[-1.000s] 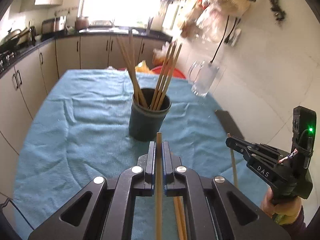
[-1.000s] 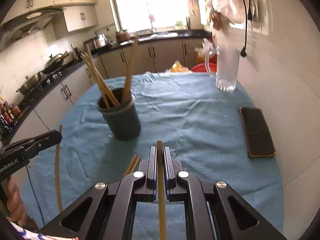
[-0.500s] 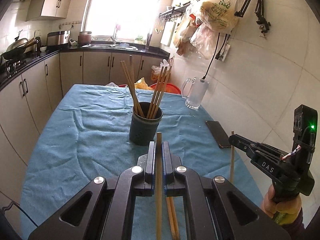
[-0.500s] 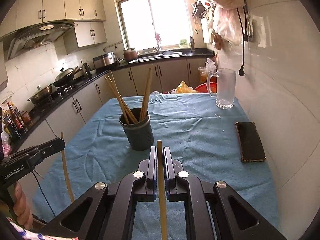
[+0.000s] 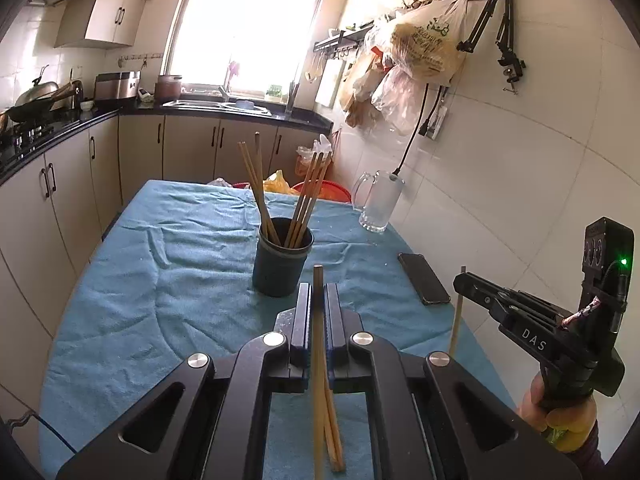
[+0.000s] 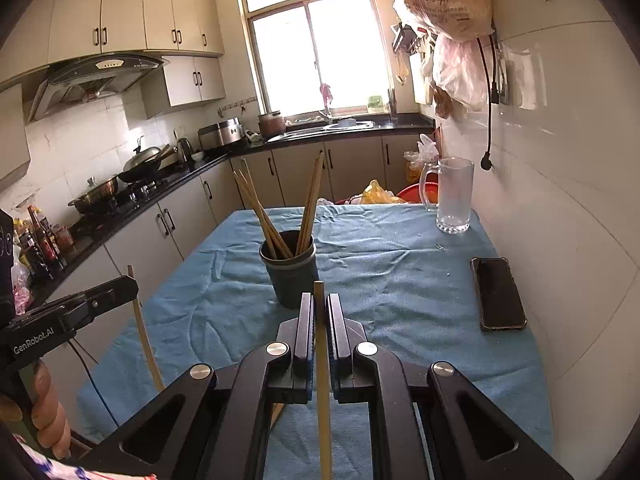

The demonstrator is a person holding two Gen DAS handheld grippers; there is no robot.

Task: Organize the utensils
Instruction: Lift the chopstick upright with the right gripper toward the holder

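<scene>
Evidently held one chopstick (image 5: 318, 360) upright in the clamped left gripper (image 5: 318, 312) and another chopstick (image 6: 322, 360) in the clamped right gripper (image 6: 319, 316), both just short of the dark holder cup (image 5: 280, 268), neither nearer.

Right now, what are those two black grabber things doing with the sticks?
A person is tidying chopsticks on a table with a wrinkled blue cloth. Each hand holds a black claw tool. The left claw and the right claw are each shut on one wooden chopstick. Ahead stands the dark round cup, already holding several chopsticks. More loose chopsticks lie on the cloth under the left claw. Neither held stick is in the cup yet.
</scene>
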